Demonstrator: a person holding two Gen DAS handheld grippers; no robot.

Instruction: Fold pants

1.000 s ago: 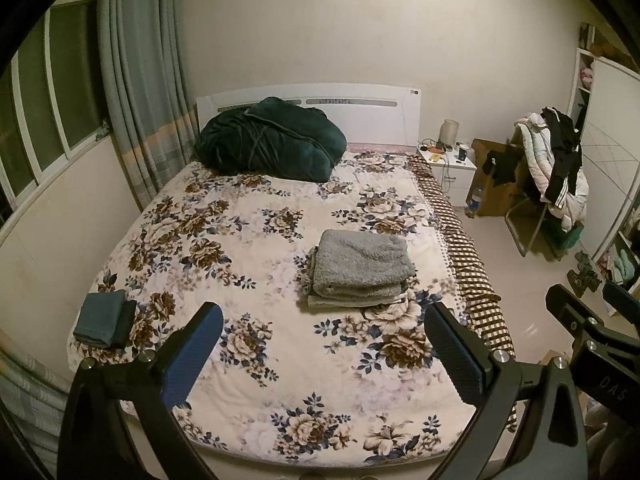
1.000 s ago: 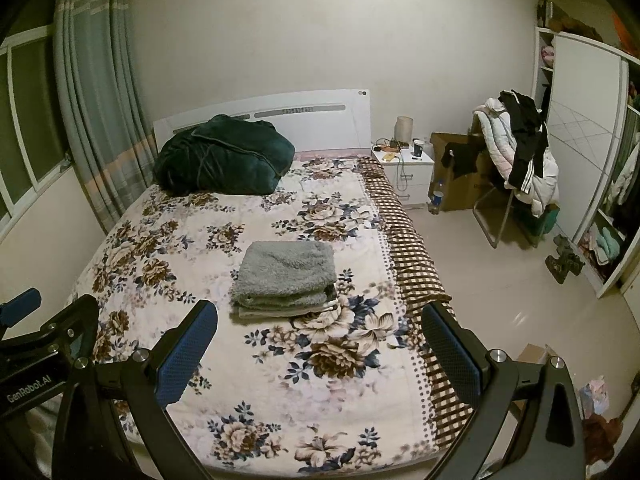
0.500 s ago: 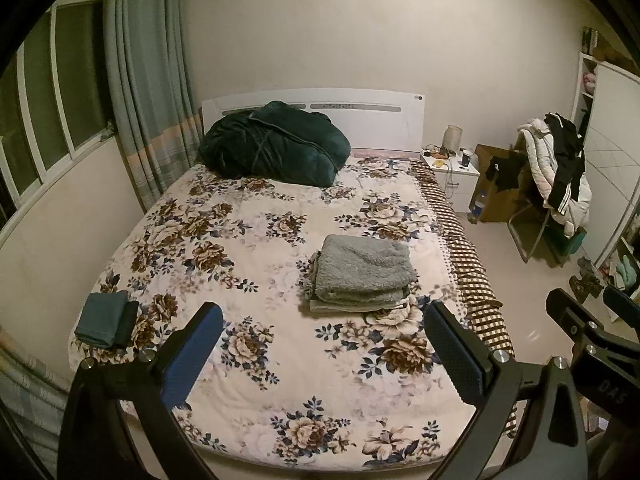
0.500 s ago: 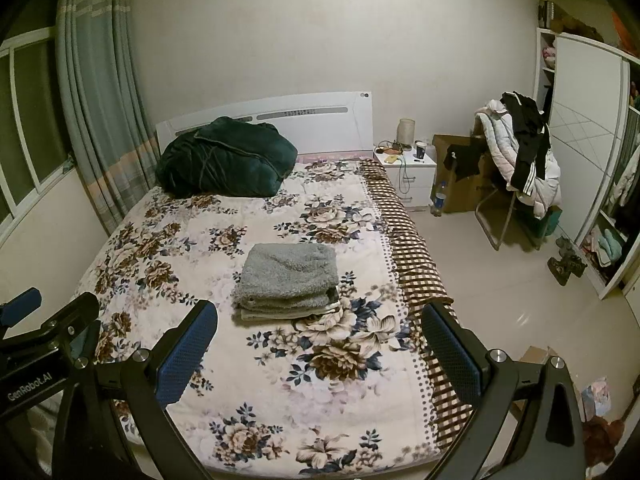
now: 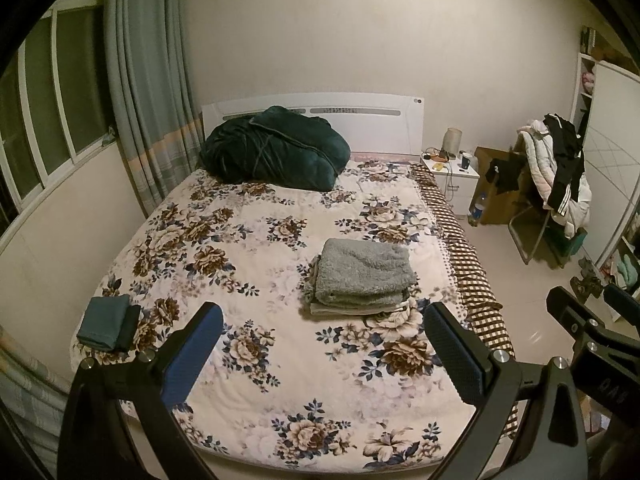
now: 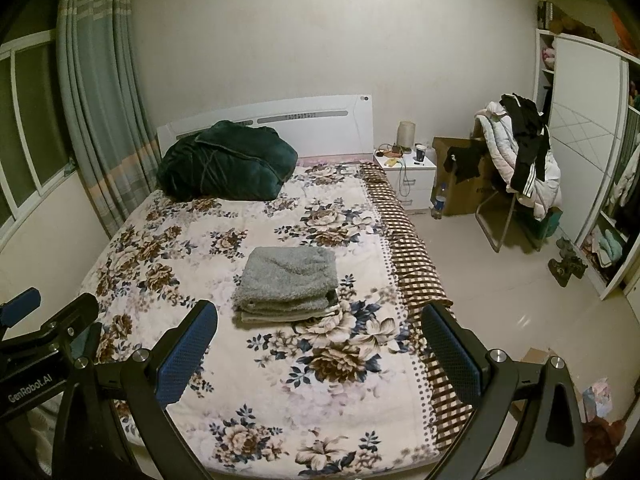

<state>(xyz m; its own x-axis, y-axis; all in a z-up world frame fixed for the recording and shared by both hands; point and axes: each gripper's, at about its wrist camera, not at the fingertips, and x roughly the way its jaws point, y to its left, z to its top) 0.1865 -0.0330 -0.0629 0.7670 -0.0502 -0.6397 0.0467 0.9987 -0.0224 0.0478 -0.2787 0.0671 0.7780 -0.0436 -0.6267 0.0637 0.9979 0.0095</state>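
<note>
Two views are given over the foot of a bed [image 5: 280, 380] covered by a floral quilt [image 6: 320, 380]. At the 12 o'clock end of the bed, against the white headboard [image 5: 380, 120], a bundled dark green comforter [image 5: 276, 152] is seen. Curtains [image 5: 148, 100] are hung at about 10 o'clock beside the window. At 2 o'clock, a chair heaped with a white jacket and black clothes [image 6: 520, 160] is stood on the floor, with a white nightstand [image 6: 408, 176] between it and the bed.

Grey fleece pants [image 5: 362, 276] are found folded into a neat stack on the quilt, slightly toward 1 o'clock of the bed's middle in the left view. A small folded teal cloth [image 5: 106, 322] is laid near the bed's edge at 8 o'clock, well apart from the pants.

Left tongs [image 5: 320, 356] are held spread wide above the foot of the bed, with nothing between the blue pads. Right tongs [image 6: 316, 356] are likewise spread and empty, just beside the left ones.
</note>
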